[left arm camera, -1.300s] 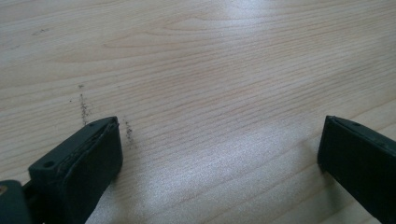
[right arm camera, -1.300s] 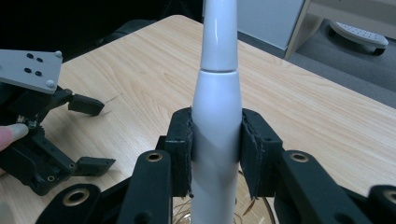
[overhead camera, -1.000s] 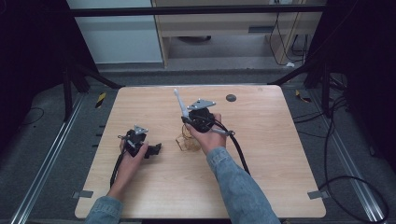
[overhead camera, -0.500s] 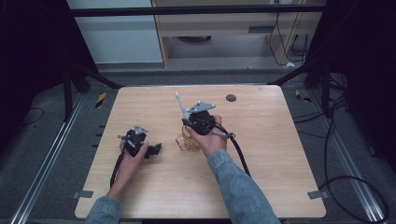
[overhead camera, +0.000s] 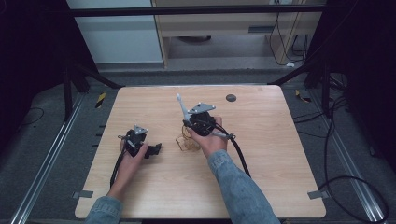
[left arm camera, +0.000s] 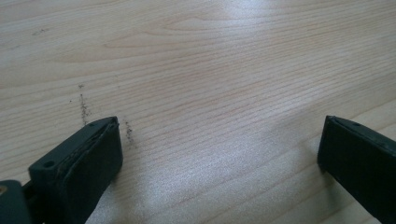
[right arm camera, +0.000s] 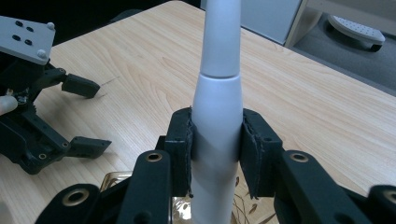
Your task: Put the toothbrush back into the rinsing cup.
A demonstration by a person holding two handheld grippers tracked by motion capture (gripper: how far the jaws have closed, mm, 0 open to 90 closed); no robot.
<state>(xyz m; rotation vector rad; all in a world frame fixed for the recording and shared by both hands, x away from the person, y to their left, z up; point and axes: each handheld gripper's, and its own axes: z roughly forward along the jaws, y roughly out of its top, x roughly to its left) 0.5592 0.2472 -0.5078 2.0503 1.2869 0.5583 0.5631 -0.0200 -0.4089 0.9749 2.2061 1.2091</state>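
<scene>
My right gripper (overhead camera: pixel 188 120) is near the middle of the table, shut on a white tapered handle (overhead camera: pixel 181 105) that slants up and to the left. In the right gripper view both jaws clamp the white handle (right arm camera: pixel 217 93) at its thicker lower part, my right gripper (right arm camera: pixel 217 140) pointing across the table. A clear container with a gold pattern (overhead camera: pixel 187 141) lies under the right hand. My left gripper (overhead camera: pixel 153 148) rests low over the table at the left, open with nothing between its jaws. The left gripper view has my left gripper (left arm camera: pixel 219 144) spread wide over bare wood.
The light wooden table (overhead camera: pixel 271 140) has a small round black disc (overhead camera: pixel 230 98) near its far edge. Black cables trail from both grippers toward the person. Dark floor, rails and table legs surround the table. The other gripper (right arm camera: pixel 79 116) sits open at the left of the right gripper view.
The right gripper and the white handle have drifted slightly toward the person. The left gripper has stayed where it was.
</scene>
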